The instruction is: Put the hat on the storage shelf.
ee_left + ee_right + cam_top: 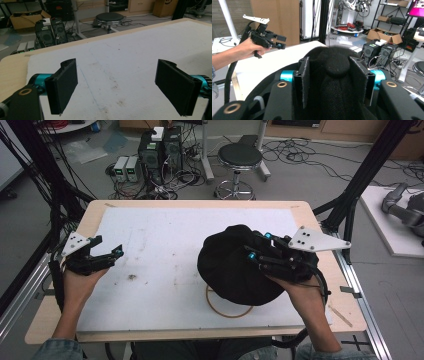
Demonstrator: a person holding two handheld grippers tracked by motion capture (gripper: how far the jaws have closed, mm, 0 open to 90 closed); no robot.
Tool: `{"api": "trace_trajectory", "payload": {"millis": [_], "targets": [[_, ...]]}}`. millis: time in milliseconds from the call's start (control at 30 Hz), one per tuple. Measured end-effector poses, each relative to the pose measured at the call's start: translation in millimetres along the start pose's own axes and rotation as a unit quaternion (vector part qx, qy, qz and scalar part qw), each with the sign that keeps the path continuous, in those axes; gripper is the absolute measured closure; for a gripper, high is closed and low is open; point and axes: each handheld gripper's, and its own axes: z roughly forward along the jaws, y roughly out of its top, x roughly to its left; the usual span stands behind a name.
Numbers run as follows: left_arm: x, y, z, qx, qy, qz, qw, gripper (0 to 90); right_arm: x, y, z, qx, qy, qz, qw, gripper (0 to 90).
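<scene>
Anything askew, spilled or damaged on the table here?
The black hat lies crumpled, partly covering a thin tan ring. The white mat carries brownish stains around its middle. No damage shows.

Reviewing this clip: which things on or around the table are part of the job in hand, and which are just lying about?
In the job:
- black fabric hat, bunched between the right gripper's jaws
- left gripper, open over the white mat

Lying about:
- rubber band loop, partly under the hat
- wooden stick at the table edge
- black stool and computer towers on the floor
</scene>
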Motion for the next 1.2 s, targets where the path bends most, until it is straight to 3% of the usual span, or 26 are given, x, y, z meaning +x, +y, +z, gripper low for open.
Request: {"api": "trace_trajectory", "payload": {"millis": [400,600,700,800,933,1100,1200], "targets": [[0.4,0.2,-0.8,-0.002,0.000,-0.001,1.0000,18.4,-5.1,4.1,-6.9,-0.024,-0.009,0.007,0.9996,50.2],[1.5,-0.6,-0.5,-0.002,0.001,-0.003,1.0000,18.4,-27.0,2.5,-14.6,-0.053,-0.035,0.031,0.9975,43.8],[1.4,-0.7,-0.2,-0.001,0.001,-0.003,1.0000,18.5,-35.3,0.5,-15.8,-0.058,-0.037,0.038,0.9969,42.7],[2.0,-0.7,0.0,0.000,0.003,-0.003,1.0000,18.4,-51.5,-5.4,-18.0,-0.064,-0.056,0.055,0.9949,38.1],[1.8,-0.8,1.3,0.000,0.004,-0.002,1.0000,18.4,-62.6,-10.9,-20.9,-0.065,-0.077,0.065,0.9928,34.4],[1.3,-1.0,3.2,-0.001,0.004,-0.002,1.0000,18.4,-83.4,-26.4,-24.9,-0.067,-0.125,0.078,0.9868,28.7],[2.0,-1.8,4.1,0.002,0.005,-0.002,1.0000,18.4,-94.7,-35.1,-27.1,-0.070,-0.141,0.090,0.9833,26.3]]}}
